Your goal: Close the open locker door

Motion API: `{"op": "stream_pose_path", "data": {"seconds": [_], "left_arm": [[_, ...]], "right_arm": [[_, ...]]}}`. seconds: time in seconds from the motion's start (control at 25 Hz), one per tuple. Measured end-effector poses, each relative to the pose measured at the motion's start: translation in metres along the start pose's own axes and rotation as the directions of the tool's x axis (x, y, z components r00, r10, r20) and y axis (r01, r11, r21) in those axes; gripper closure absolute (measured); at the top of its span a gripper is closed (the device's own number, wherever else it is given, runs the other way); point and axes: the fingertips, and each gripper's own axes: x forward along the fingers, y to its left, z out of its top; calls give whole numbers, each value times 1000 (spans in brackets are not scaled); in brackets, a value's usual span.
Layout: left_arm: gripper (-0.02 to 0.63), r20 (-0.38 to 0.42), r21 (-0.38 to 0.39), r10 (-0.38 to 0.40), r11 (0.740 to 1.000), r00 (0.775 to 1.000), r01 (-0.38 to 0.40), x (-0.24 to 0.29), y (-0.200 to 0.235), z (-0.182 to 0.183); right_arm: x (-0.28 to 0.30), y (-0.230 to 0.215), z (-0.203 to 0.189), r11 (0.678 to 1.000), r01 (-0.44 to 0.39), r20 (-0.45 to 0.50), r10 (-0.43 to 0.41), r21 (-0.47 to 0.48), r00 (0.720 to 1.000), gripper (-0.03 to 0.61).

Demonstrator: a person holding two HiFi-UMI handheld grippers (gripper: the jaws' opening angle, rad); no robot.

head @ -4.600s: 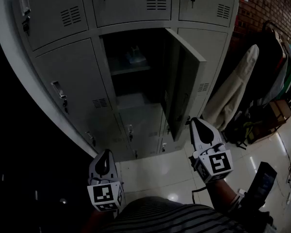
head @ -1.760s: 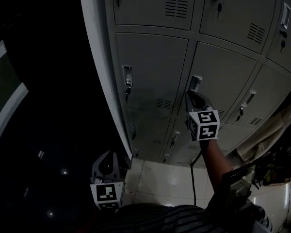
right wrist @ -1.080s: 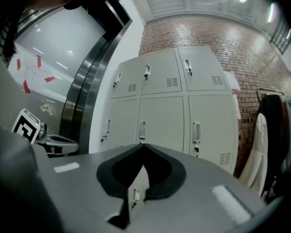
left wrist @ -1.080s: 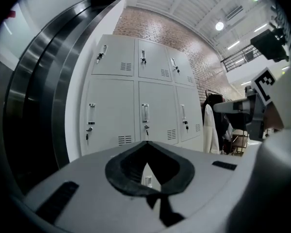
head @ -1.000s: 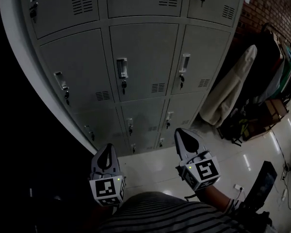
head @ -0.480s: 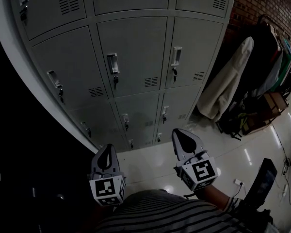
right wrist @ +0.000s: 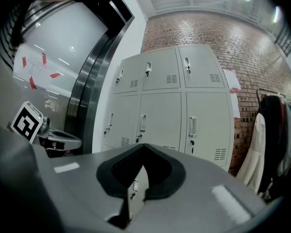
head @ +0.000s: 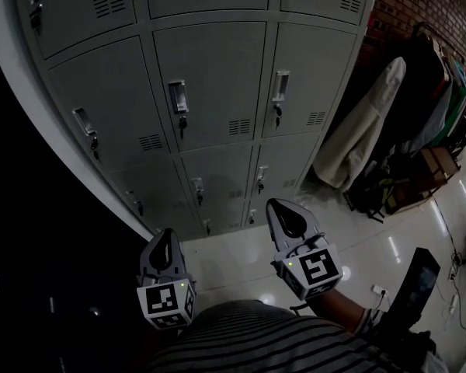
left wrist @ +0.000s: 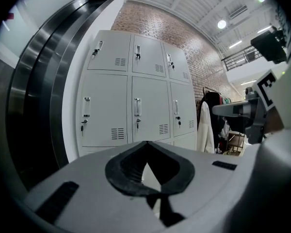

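The grey locker bank (head: 210, 84) fills the top of the head view, and every door on it stands closed. The middle door (head: 217, 68) of the second row sits flush, its handle (head: 177, 99) at the left edge. Both grippers hang low over the floor, well short of the lockers. My left gripper (head: 165, 237) is shut and empty, its tips meeting in the left gripper view (left wrist: 145, 142). My right gripper (head: 284, 208) is also shut with nothing in it (right wrist: 144, 145). Both gripper views face the closed lockers (left wrist: 136, 106) (right wrist: 165, 110).
A pale coat (head: 365, 130) and dark clothes hang on a rack at the right, in front of a brick wall (head: 435, 6). Bags and boxes (head: 419, 177) sit beneath them. Glossy white floor tiles (head: 233, 259) lie below the lockers. A dark curved wall (head: 31, 231) runs along the left.
The middle door, open several seconds ago, is now closed. My right gripper was up at that door, then dropped back low beside the left one.
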Motion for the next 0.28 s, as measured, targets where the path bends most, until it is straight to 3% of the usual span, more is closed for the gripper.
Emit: {"op": "stream_pose_path", "data": {"seconds": [0.28], "left_arm": [[609, 1, -9, 14, 1000, 1000, -14, -6, 1, 0]], "right_arm": [[2, 9, -2, 999, -40, -8, 40, -25, 999, 578]]}}
